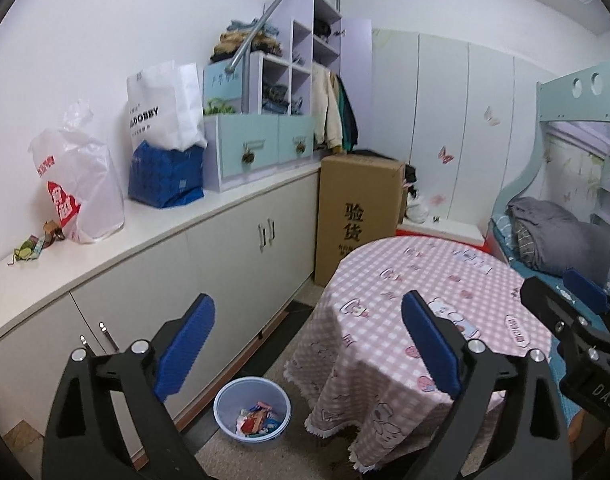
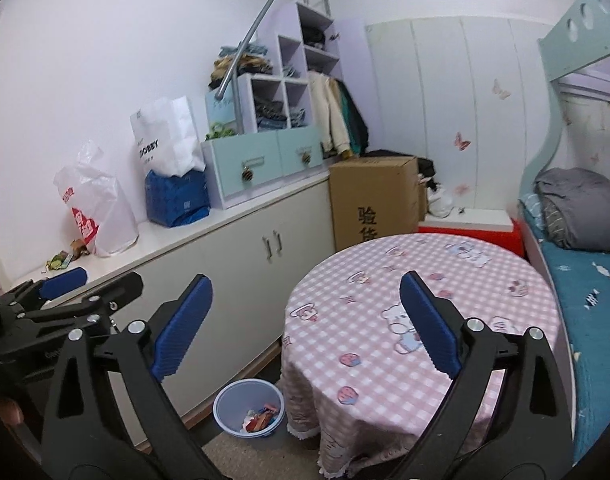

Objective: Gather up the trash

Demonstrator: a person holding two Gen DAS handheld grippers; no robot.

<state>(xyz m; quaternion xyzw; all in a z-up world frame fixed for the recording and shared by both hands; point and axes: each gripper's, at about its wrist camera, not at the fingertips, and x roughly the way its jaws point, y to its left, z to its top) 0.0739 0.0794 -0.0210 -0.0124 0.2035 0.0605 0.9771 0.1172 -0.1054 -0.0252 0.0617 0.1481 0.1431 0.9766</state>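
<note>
Both black tongs with blue pads, left tongs (image 1: 308, 340) and right tongs (image 2: 306, 322), gape wide and empty. Low in frame, wrappers (image 1: 257, 420) fill the pale-blue plastic bin (image 1: 225, 412); the round pink-checked desk (image 2: 405, 280) looks bare. Judged next: scraps (image 1: 29, 248) at far left on the white counter desk (image 1: 165, 232).

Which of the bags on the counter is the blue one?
The blue bag sits between the red-printed plastic bag and the drawer unit, under the white paper bag. The other two are white.
</note>
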